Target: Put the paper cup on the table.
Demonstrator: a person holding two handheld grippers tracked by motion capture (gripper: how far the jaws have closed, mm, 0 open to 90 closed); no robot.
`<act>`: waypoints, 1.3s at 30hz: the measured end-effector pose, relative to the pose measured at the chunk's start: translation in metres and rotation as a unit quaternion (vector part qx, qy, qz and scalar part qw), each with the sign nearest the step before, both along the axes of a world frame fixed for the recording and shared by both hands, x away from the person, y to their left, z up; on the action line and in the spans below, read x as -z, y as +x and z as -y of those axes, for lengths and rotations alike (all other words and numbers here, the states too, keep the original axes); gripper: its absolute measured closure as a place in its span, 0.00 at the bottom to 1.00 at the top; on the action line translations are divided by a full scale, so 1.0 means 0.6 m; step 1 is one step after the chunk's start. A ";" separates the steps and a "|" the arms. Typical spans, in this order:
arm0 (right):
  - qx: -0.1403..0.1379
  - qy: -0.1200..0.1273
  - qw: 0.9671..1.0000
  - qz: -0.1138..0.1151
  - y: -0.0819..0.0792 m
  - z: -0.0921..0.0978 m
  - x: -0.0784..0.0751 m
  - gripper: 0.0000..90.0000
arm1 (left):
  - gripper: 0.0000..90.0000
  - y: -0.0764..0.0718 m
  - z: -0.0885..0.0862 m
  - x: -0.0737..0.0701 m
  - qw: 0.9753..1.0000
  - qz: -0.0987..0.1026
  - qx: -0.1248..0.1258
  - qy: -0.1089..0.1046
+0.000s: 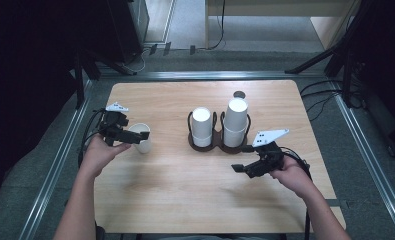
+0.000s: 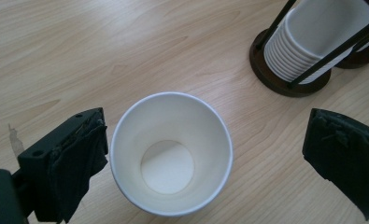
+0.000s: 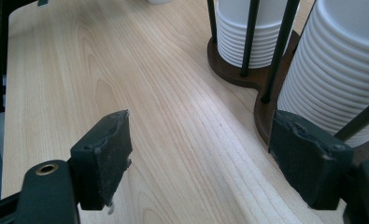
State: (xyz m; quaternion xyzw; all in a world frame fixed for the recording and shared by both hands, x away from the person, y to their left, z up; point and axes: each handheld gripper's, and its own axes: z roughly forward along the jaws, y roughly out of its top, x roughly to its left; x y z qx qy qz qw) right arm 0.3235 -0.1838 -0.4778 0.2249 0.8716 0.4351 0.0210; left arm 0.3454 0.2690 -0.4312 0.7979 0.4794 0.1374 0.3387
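Left gripper: jaws held apart around the single paper cup, one pad touching its rim, as if for grasping.
Cup: upright, centre-left of high view.
Right gripper: jaws apart, nothing between.
Nearby: cup holder with two stacks, mid-table; nothing obstructs.

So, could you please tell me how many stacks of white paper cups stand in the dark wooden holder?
2: a shorter stack of white paper cups in the dark wooden holder's left ring, a taller stack in its right ring. One single white paper cup stands apart, between the left gripper's open jaws.
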 end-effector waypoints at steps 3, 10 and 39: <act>0.000 -0.001 1.000 -0.002 -0.001 0.000 0.000 0.24 | 0.00 -0.003 0.005 -0.003 1.000 0.000 0.008 0.000; 0.001 0.002 1.000 0.000 0.000 0.002 -0.002 0.24 | 0.00 -0.009 0.021 -0.013 1.000 0.004 0.023 -0.006; 0.006 0.000 1.000 0.006 -0.001 0.007 -0.006 0.24 | 0.01 -0.035 0.116 -0.001 0.994 -0.019 0.106 -0.027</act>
